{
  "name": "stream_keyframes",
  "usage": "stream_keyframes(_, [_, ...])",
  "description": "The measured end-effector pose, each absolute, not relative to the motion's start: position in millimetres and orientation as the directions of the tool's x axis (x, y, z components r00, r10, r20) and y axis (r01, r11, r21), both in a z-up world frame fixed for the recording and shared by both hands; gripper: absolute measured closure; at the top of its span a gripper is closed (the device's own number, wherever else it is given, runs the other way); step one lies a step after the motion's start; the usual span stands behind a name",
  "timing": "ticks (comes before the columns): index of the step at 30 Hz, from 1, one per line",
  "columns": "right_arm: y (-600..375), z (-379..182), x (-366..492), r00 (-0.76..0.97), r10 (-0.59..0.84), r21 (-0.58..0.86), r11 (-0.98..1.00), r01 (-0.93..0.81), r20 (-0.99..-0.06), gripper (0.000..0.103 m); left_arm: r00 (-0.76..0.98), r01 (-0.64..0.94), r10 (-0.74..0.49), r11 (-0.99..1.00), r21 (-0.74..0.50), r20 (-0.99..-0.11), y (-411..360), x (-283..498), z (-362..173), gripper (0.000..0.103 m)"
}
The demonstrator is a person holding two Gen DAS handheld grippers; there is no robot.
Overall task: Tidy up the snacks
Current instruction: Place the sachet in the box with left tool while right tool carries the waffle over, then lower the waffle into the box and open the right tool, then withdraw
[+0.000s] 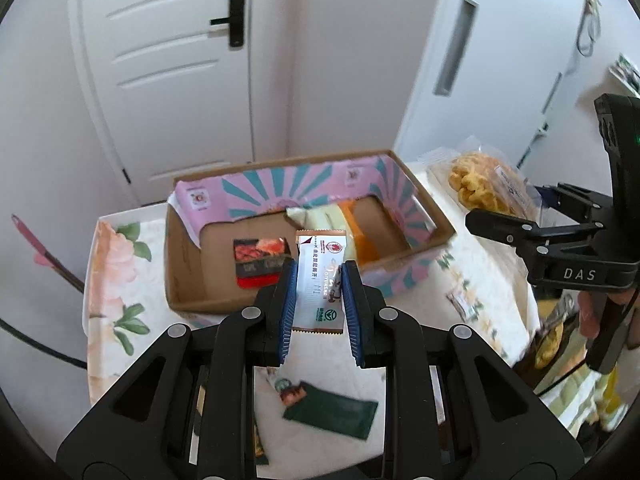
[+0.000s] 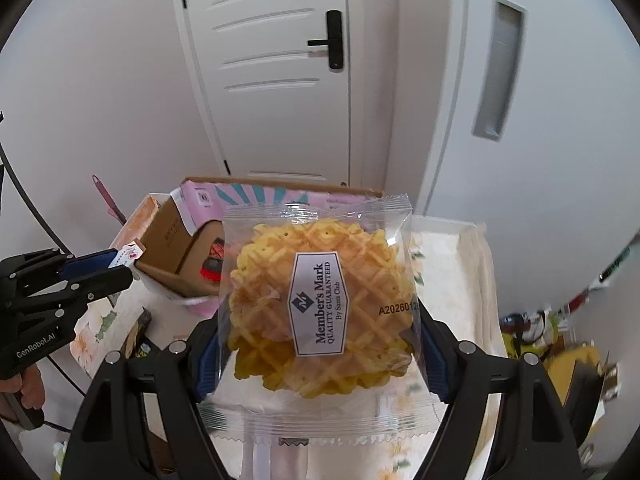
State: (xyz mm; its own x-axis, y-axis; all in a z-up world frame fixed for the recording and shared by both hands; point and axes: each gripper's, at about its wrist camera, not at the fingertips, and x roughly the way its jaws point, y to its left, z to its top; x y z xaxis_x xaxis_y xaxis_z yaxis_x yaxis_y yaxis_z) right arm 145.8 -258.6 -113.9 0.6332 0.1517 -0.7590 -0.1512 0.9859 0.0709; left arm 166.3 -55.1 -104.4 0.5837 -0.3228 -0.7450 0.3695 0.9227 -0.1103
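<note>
My left gripper [image 1: 318,280] is pinching a white sachet [image 1: 320,276] above the cardboard box [image 1: 188,280]; my right gripper [image 2: 320,344], spread wide, is clamping 1 waffle pack [image 2: 320,300].

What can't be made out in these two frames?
- Right wrist view: the waffle pack hides most of the cardboard box interior.
- Left wrist view: the white sachet in the left hand-held gripper covers snacks behind it; its small print is unreadable.

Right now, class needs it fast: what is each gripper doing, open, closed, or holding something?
Left gripper: closed on a slim white snack sachet.
Right gripper: closed on a clear pack of waffle crisps, jaws set wide.
</note>
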Motion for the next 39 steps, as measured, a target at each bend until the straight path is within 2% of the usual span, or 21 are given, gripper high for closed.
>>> stream_keyframes(5, [-250,-112,184,0.615,0.185,0.100,0.980,-0.171,-0.766,0.028,0.567,0.320,-0.317,0.935,-0.151,-0.760,-46,210,-110,0.083])
stream_keyframes(13, [-231,-122,234,0.593,0.230,0.162,0.973,-0.167,-0.772,0.028,0.504,0.269,-0.265,0.953,-0.142,-0.822,-33,280,-142,0.083])
stream_keyframes(21, [-220,-138,260,0.560,0.237,0.186,0.971,-0.147,-0.794,0.028,0.455,0.259,-0.234,0.958,-0.123,-0.859,-31,314,-169,0.081])
stream_keyframes(22, [-220,-139,263,0.556,0.237,0.188,0.972,-0.144,-0.797,0.028,0.455,0.260,-0.235,0.958,-0.124,-0.859,-30,315,-170,0.077])
stream_keyframes(23, [-220,-142,264,0.549,0.239,0.195,0.971,-0.138,-0.801,0.028,0.451,0.262,-0.234,0.957,-0.123,-0.861,-30,316,-171,0.052])
stream_keyframes(24, [-221,-143,266,0.545,0.239,0.197,0.971,-0.136,-0.804,0.028,0.453,0.258,-0.226,0.959,-0.116,-0.862,-30,316,-171,0.012])
stream_keyframes(25, [-221,-144,266,0.542,0.240,0.200,0.971,-0.132,-0.805,0.028,0.467,0.252,-0.212,0.962,-0.101,-0.858,-30,315,-171,0.001])
stream_keyframes(32, [-227,-151,274,0.514,0.244,0.225,0.969,-0.099,-0.823,0.028,0.512,0.255,-0.173,0.966,-0.043,-0.842,-19,300,-159,0.001])
stream_keyframes(39, [-214,-160,281,0.462,0.297,0.270,0.955,-0.126,-0.836,0.028,0.525,0.209,-0.166,0.976,-0.063,-0.835,0,285,-150,0.001])
